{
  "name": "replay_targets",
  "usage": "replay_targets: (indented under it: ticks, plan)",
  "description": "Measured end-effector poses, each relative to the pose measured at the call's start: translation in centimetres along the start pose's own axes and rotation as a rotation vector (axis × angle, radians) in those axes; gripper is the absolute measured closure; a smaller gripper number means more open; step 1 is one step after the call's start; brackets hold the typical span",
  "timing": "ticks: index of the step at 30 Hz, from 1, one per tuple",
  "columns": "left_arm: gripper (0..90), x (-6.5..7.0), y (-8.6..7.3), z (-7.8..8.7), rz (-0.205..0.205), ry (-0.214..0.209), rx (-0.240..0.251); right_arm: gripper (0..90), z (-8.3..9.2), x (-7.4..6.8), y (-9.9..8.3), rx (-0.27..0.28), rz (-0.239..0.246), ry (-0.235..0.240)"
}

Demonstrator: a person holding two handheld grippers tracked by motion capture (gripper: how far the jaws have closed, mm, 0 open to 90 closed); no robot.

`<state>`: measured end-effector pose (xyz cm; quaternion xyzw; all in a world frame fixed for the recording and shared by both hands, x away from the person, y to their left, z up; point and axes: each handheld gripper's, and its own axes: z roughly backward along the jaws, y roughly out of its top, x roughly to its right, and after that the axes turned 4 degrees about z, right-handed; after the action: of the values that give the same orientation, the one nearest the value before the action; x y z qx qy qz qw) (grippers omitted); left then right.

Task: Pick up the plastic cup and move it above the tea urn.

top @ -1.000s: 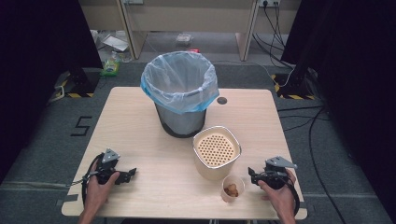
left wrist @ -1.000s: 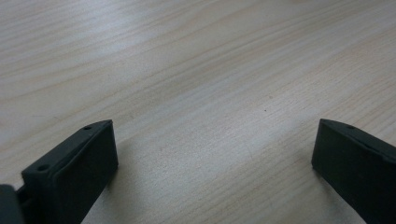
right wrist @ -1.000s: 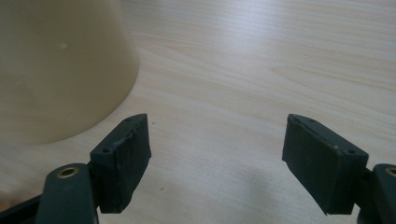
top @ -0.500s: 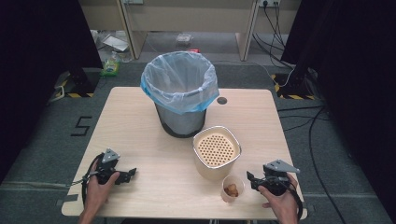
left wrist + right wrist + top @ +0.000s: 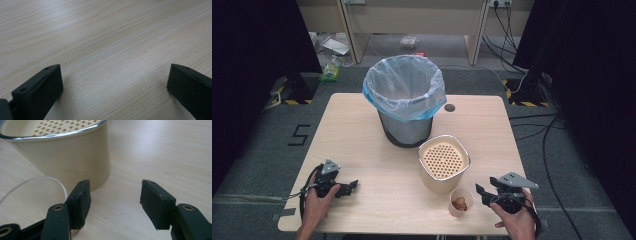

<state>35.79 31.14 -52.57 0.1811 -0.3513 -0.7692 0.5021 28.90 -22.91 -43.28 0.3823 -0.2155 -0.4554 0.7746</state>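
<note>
Hovering just right of the clear cup point(image 5: 460, 202) at the table's point(image 5: 362, 130) near edge, the right gripper point(image 5: 482, 193) has been narrowing its empty jaws; the left gripper point(image 5: 352, 186) is gaping open, near left.

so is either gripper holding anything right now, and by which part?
Nothing held. The left gripper is open over bare table. The right gripper, jaws just closing, is empty beside the clear cup.
</note>
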Motion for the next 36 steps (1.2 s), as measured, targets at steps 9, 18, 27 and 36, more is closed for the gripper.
replay_targets:
  ticks: [9,18,27,36]
  plan:
    - [0.0,0.0,0.0,0.0,0.000,0.000,-0.001,48.7,0.5,-0.7,0.5,0.028,0.025,0.031]
    - [0.0,0.0,0.0,0.0,0.000,0.000,-0.001,53.3,0.4,-1.8,0.8,0.022,0.071,0.077]
    - [0.0,0.0,0.0,0.0,0.000,0.000,0.000,61.1,-0.4,-2.9,0.7,0.009,0.111,0.119]
    - [0.0,0.0,0.0,0.0,0.000,0.000,0.001,68.3,-1.7,-3.1,0.0,-0.021,0.124,0.163]
